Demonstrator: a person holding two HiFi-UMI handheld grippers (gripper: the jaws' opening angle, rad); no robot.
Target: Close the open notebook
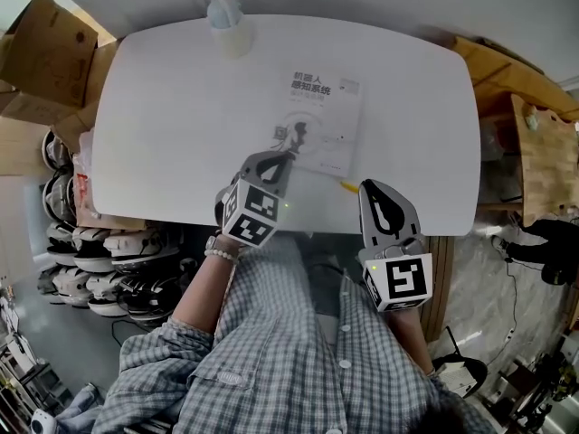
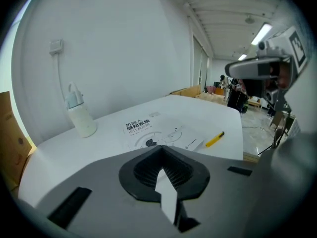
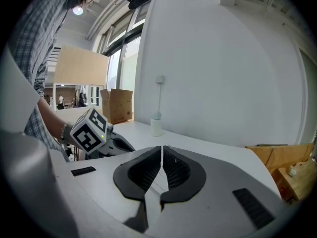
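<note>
head view: steeply down on table | left gripper view: low across it | right gripper view: low, same table

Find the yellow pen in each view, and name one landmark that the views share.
Head view: yellow pen, lower centre, just below the notebook's near right corner.
Left gripper view: right of centre, beside the notebook.
Right gripper view: not in it.
Shared landmark: the white bottle, in all three views.
</note>
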